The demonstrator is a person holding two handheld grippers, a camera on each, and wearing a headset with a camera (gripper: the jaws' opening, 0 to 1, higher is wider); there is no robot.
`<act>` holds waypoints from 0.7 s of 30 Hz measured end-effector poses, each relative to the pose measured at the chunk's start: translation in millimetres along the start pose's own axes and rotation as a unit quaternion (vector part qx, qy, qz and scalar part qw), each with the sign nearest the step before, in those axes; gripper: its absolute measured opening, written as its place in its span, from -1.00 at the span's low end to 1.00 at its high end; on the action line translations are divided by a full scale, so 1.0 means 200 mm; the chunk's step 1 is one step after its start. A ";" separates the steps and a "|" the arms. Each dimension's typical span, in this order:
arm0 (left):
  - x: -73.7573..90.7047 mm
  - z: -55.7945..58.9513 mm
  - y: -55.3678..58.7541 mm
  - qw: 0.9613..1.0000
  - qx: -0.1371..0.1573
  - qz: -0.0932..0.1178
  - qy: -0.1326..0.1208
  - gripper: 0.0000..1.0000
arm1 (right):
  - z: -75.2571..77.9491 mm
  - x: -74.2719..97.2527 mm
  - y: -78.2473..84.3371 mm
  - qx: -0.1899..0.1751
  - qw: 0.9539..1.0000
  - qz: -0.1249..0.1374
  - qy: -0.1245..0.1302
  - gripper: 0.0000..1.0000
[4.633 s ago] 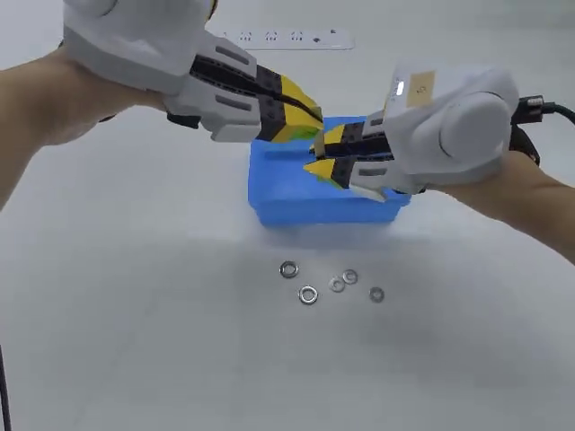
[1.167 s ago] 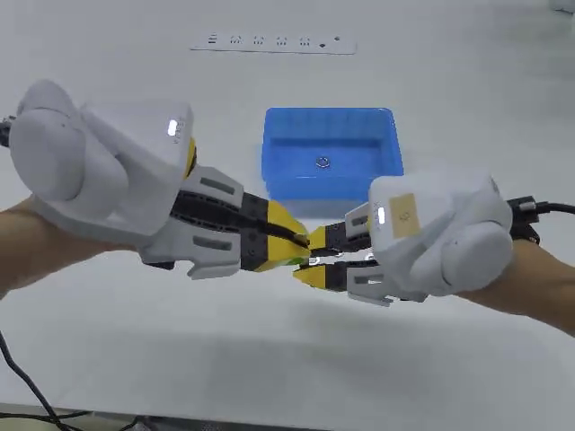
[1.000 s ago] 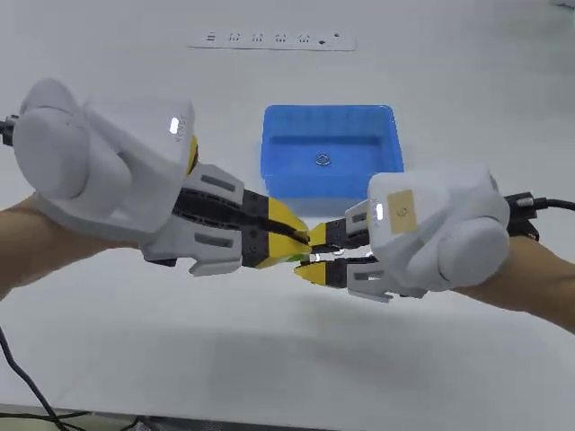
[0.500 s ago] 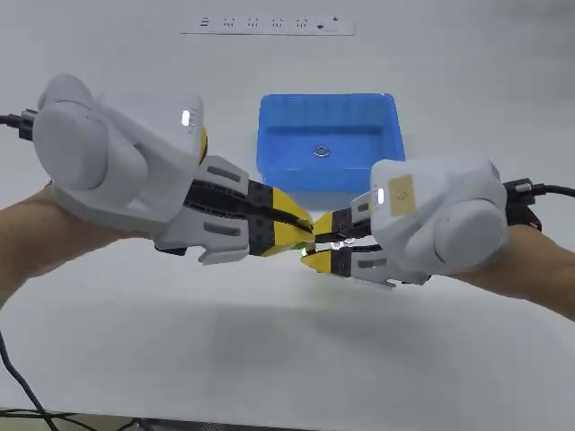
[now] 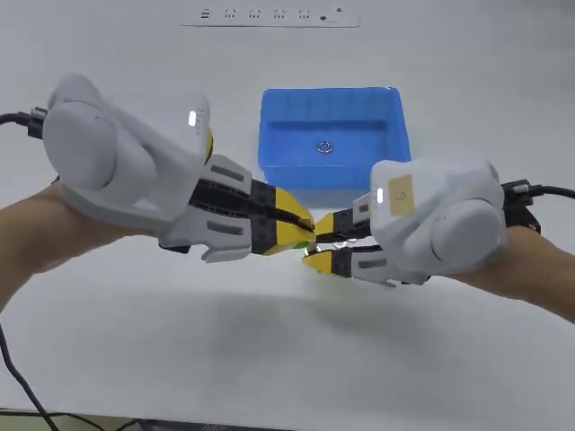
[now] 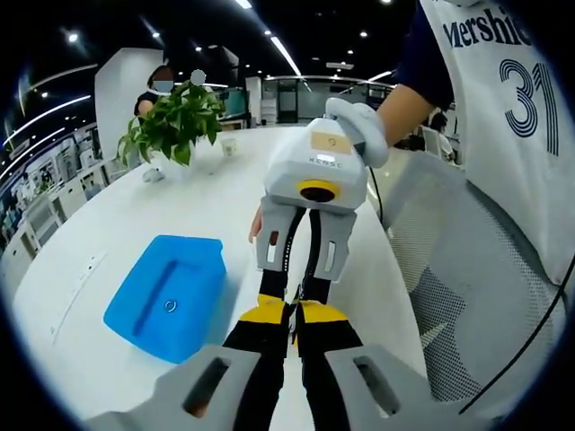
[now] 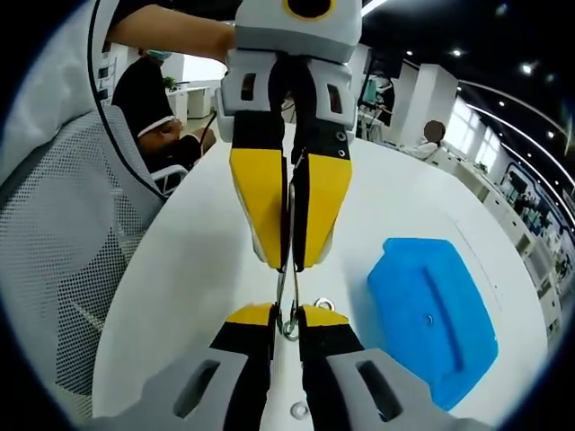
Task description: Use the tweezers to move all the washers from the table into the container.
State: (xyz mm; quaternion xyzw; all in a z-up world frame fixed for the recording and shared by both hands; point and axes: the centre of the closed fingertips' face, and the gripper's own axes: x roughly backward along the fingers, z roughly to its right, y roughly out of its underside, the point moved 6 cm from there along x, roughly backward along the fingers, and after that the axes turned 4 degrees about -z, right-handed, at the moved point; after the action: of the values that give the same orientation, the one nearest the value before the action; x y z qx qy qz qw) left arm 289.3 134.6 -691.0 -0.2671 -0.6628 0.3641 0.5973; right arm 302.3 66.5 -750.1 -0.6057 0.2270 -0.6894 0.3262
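Left tongs [image 5: 304,230] clamp the tweezers [image 7: 286,285], right tongs [image 5: 314,254] squeeze the tips on a washer [image 7: 289,329] — tweezers run crosswise between both, container [image 5: 314,175] just ahead on the desk [image 5: 269,359].

White hand-held grippers [image 5: 308,235] [image 5: 313,247] — yellow-black jaws (black cables [image 5: 548,190]) — jersey [image 6: 503,135] numbered 31.

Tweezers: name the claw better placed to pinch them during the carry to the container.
Right, likely. The right claw closes on the tweezers near the tips, beside the washer; the left claw holds their upper end.
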 end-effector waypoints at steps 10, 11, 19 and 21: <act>-0.01 -0.02 0.00 1.000 0.016 0.001 -0.003 -0.86 | 0.01 -0.01 0.01 -0.010 1.000 0.001 -0.005 -0.77; -0.01 -0.02 0.00 1.000 0.016 0.001 -0.004 -0.86 | 0.01 -0.01 0.01 -0.011 1.000 0.001 -0.007 -0.78; 0.00 -0.02 0.01 1.000 0.024 -0.003 0.005 -0.87 | 0.01 -0.02 0.01 -0.024 1.000 0.001 -0.018 -0.81; 0.00 -0.02 0.01 1.000 0.024 -0.005 0.007 -0.87 | 0.01 -0.02 0.01 -0.022 1.000 0.001 -0.017 -0.81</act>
State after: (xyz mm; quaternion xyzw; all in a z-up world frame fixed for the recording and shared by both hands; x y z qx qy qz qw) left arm 293.7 136.8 -691.6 -0.2522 -0.6511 0.3752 0.6097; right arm 305.1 68.9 -754.0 -0.6242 0.2368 -0.6733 0.3177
